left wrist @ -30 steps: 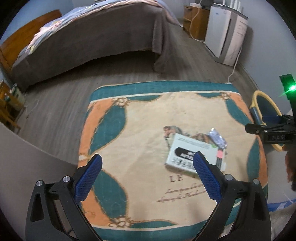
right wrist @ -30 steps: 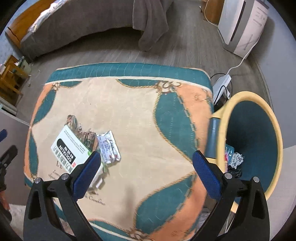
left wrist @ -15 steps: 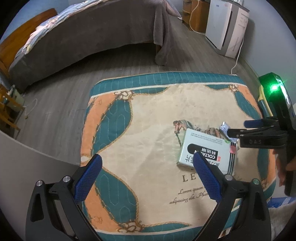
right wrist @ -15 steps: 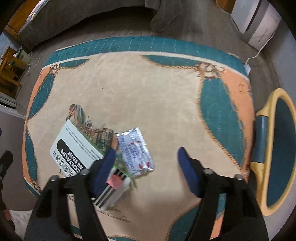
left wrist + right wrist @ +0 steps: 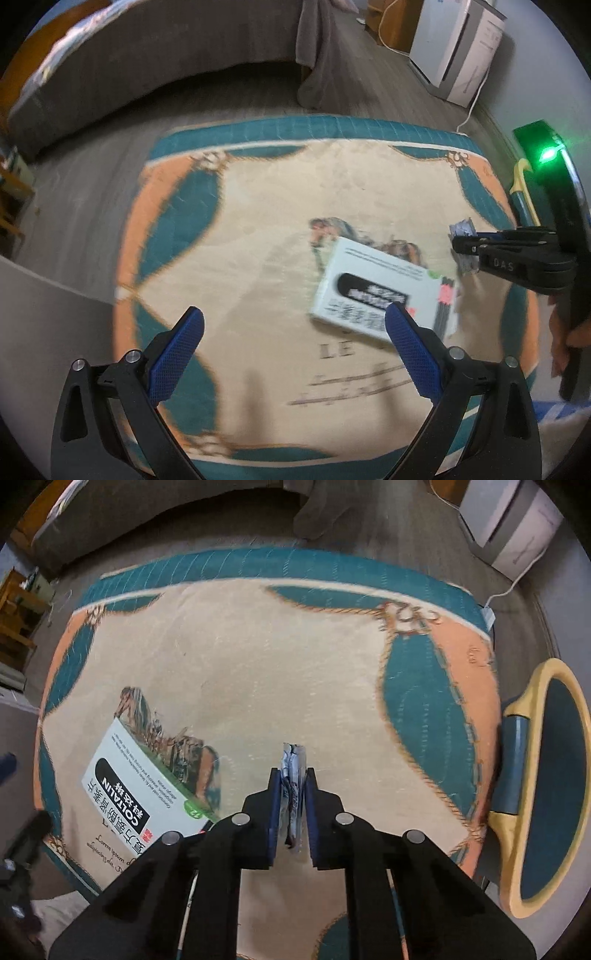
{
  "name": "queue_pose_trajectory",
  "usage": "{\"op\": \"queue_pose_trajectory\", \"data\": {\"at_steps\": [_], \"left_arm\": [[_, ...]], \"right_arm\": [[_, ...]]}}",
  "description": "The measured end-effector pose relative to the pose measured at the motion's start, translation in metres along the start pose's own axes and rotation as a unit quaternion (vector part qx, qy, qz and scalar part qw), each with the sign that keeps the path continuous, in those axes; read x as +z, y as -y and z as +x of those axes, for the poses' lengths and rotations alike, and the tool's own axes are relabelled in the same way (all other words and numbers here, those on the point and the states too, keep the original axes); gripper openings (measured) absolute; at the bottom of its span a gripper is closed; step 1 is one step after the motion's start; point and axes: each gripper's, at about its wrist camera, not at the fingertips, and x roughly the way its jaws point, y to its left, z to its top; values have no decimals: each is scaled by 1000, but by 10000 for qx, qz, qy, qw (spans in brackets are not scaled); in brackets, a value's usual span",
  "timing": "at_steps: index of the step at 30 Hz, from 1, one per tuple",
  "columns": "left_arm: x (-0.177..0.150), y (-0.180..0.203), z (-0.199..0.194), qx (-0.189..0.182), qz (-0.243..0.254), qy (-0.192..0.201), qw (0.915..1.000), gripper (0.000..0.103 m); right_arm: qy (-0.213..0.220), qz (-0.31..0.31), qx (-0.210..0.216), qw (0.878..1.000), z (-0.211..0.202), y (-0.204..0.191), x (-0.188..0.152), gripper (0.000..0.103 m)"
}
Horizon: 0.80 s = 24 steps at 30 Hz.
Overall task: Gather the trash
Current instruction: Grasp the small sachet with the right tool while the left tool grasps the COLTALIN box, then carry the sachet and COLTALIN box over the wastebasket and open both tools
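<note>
Right gripper (image 5: 291, 794) pinches foil wrapper (image 5: 293, 760), seemingly edge-up.

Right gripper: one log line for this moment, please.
right gripper: shut on foil packet | left gripper: open, empty | medicine box: on cloth | bin: right

A small silver foil wrapper (image 5: 293, 771) stands on its edge, squeezed flat between two blue pads. A white box (image 5: 147, 786) with a black label lies flat on the rug beside it. A yellow and blue bin (image 5: 532, 812) stands by the rug's edge.
</note>
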Motion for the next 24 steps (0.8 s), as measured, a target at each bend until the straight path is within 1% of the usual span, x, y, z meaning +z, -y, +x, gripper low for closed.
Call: {"op": "queue_pose_trajectory", "data": {"at_steps": [2,5,6,8,11,14,17,19,21,24], "left_arm": [[-1,8,6,-175,-262,-108,9994,97],[-3,20,17,-591,-570,-343,9960,97],[-4,26,24,-823,-710,-511,9928,97],[-5,31,32,-945,-816,-661,9900,97],[-1,41,43,-890,-718,-744,9907,97],[2,47,54,-805,-665,-796,9913,97],[9,56,64,-654,-579,-795,9930,97],[16,62,71,-521,-509,-743,9946,97],[21,65,75,-463,-480,-665,9956,97],[28,77,80,-416,-303,-560,9971,97]], "right_arm": [[91,22,21,10000,-7,7,1,12],[182,111,88,9997,-18,25,6,12],[229,151,90,9996,-22,31,7,12],[330,133,-26,9994,-32,40,7,12],[557,124,-120,9983,-49,52,7,12],[742,329,117,9966,-65,71,7,12],[858,477,207,9950,-75,87,7,12],[895,526,204,9944,-79,94,7,12],[891,559,224,9942,-79,99,5,12],[863,557,230,9944,-76,104,3,12]]}}
